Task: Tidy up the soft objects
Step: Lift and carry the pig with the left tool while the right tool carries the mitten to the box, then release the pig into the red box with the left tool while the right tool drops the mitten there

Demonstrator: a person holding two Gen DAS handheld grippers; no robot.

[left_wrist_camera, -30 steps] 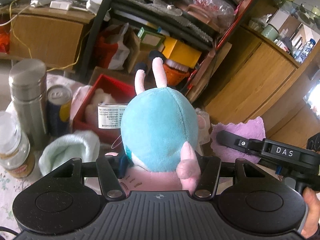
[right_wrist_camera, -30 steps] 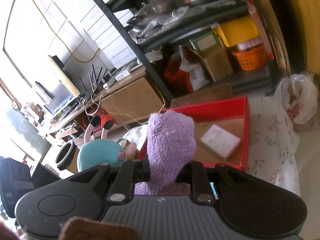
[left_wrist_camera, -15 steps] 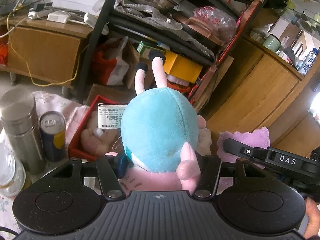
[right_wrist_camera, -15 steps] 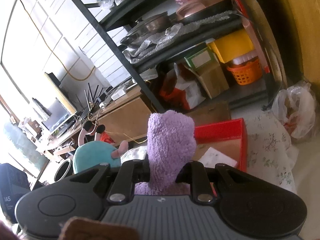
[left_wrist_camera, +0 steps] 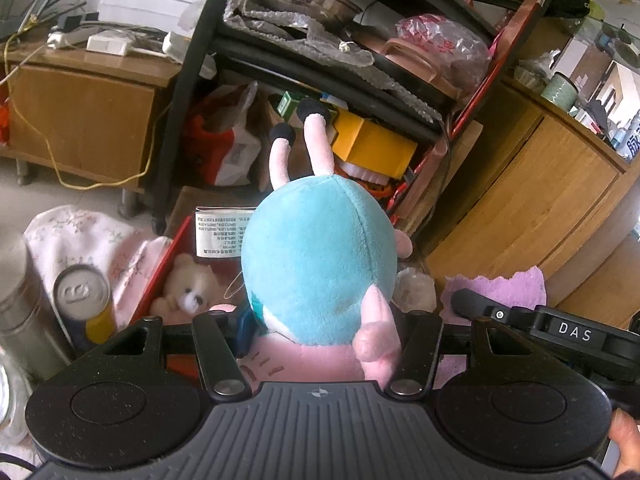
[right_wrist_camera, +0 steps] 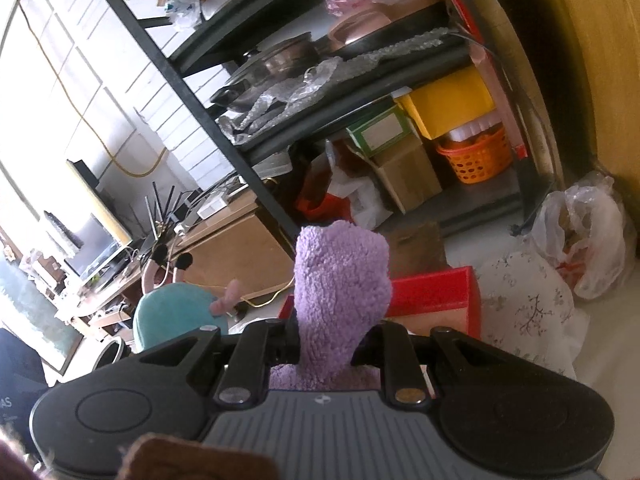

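Squeezing the light, squashy teal-and-pink plush toy (left_wrist_camera: pixel 320 264) at its body, the left gripper (left_wrist_camera: pixel 320 344) holds firm, while the right gripper (right_wrist_camera: pixel 326 344) pinches a limp fuzzy purple sock (right_wrist_camera: pixel 340 280) mid-length.

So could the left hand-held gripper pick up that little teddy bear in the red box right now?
Probably not: the left hand-held gripper is already shut on the blue plush toy, so it has no free grip for the teddy bear.

Right gripper (right_wrist_camera: pixel 326 354) clamped on purple fuzzy sock (right_wrist_camera: pixel 340 288), held upright before red box (right_wrist_camera: pixel 434 294); blue-and-pink plush toy (right_wrist_camera: pixel 176 316) raised at left.
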